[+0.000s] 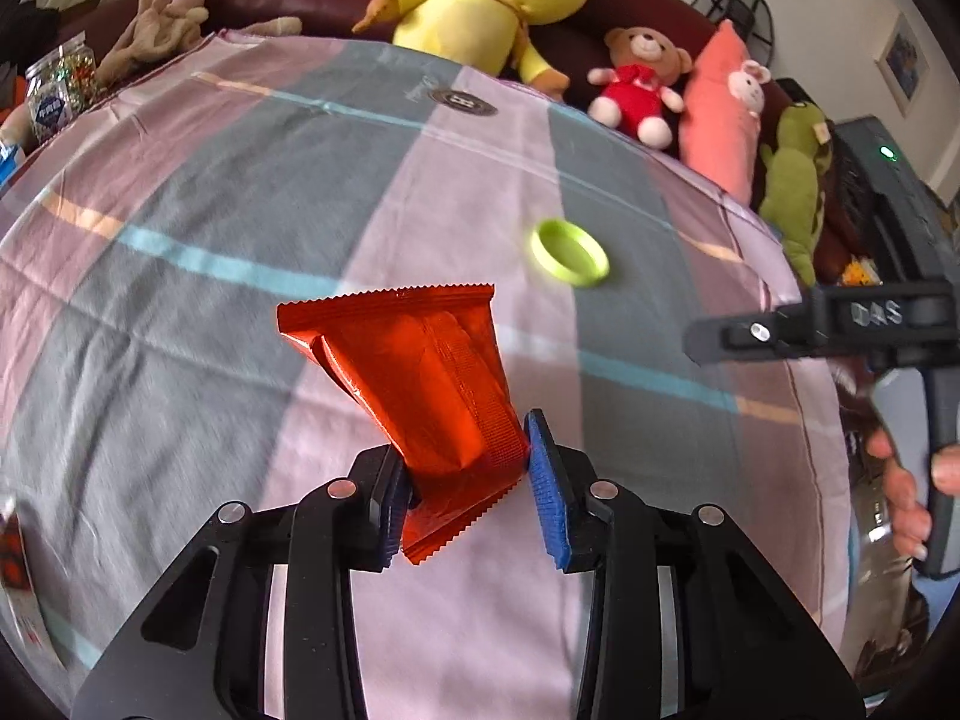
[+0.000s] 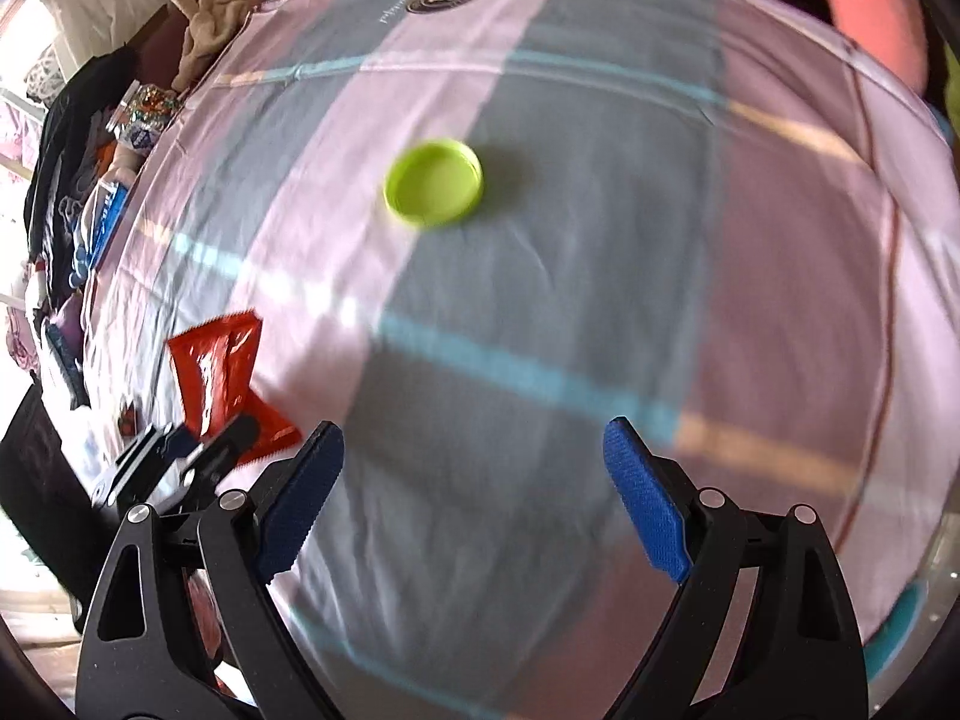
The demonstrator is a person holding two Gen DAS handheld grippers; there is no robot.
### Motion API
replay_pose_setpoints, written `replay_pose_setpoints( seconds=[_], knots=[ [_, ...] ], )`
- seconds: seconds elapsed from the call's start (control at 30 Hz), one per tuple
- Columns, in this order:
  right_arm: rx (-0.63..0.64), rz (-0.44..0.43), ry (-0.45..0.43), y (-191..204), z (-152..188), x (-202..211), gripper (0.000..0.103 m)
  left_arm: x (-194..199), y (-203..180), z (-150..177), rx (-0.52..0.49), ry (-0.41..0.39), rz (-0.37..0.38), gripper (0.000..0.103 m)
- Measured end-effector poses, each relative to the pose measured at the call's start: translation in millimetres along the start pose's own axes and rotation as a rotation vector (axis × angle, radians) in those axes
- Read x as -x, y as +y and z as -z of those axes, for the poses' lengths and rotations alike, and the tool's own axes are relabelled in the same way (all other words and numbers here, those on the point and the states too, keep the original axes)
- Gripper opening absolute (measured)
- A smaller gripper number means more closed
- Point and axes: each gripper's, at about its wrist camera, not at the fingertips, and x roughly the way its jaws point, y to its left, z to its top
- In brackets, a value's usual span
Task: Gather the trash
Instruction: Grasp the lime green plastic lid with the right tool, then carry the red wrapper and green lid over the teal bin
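On my left, the left gripper (image 1: 465,483) is clamped on the lower end of the crinkled red foil snack wrapper (image 1: 420,384), lifted off the pink-and-grey checked cloth (image 1: 180,276). To the right, the round lime-green plastic lid (image 2: 433,181) lies on that cloth ahead of my right gripper (image 2: 474,498), whose jaws gape empty. I'd judge one piece secured, the lid left, and no bin in sight.

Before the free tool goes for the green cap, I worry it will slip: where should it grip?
Grip the green cap across its raised rim, coming from above with the open right tool. It lies flat, open side up, alone on the cloth, so opposite walls are likely the only hold.
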Motion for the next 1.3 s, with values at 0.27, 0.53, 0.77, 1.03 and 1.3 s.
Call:
replay_pose_setpoints(
  seconds=[0.27,0.53,0.77,1.03,1.3],
  knots=[
    [0.036,0.016,-0.026,16,-67,-37,0.084,-11,14,-21,0.017,-0.001,-0.01,0.037],
    [0.077,0.05,-0.025,24,-87,-64,0.083,-21,20,-26,0.027,0.002,-0.019,0.037],
    [0.132,0.127,-0.076,29,-83,-55,0.053,-19,13,-24,0.017,0.0,-0.016,0.037],
    [0.083,0.092,-0.115,6,-46,-14,0.053,-5,-20,-14,-0.033,-0.003,0.017,0.037],
    [0.001,0.069,-0.146,-40,25,39,0.053,6,-86,8,-0.135,0.007,0.081,0.037]
  ],
)
